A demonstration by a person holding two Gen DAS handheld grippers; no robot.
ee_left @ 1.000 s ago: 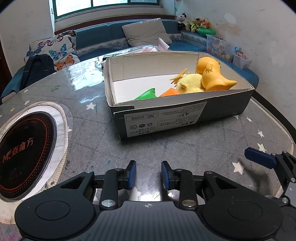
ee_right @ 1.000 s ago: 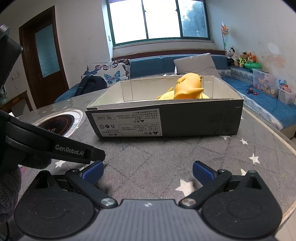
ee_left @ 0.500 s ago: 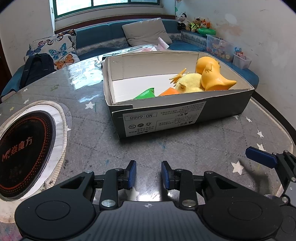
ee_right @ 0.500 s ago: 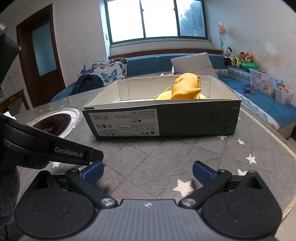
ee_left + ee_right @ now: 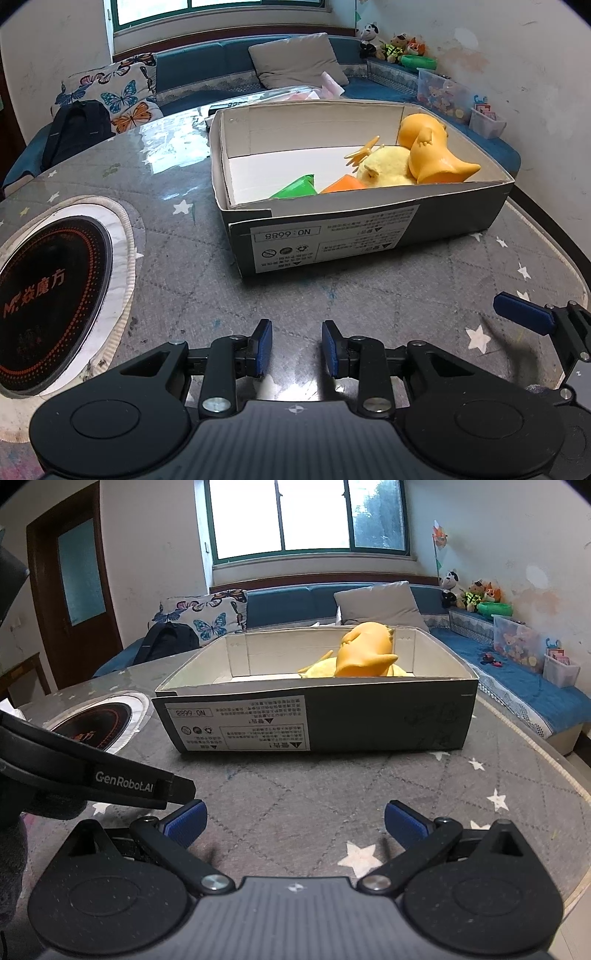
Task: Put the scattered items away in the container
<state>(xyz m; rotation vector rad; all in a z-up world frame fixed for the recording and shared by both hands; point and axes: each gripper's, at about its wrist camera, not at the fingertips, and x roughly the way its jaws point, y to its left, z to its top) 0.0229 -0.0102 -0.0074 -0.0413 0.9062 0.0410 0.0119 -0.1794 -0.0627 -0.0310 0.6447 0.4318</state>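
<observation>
Left wrist: grey star-print table (image 5: 369, 295). One cardboard box (image 5: 369, 229) mid-table holds four toys: orange duck (image 5: 428, 155), yellow plush (image 5: 388, 170), green piece (image 5: 295, 186), orange piece (image 5: 343, 183). Left gripper (image 5: 296, 347) narrow, empty.

Right wrist: same box (image 5: 388, 720), dark outside, white inside. Right gripper (image 5: 294, 821) wide, empty.

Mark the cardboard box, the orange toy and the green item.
cardboard box (image 5: 454, 225), left wrist view, dark front wall.
orange toy (image 5: 428, 155), left wrist view, its body.
green item (image 5: 295, 187), left wrist view, part visible above the box wall.

Bare table (image 5: 388, 295) before the box (image 5: 369, 240); toys (image 5: 417, 162) crowd its right end.
</observation>
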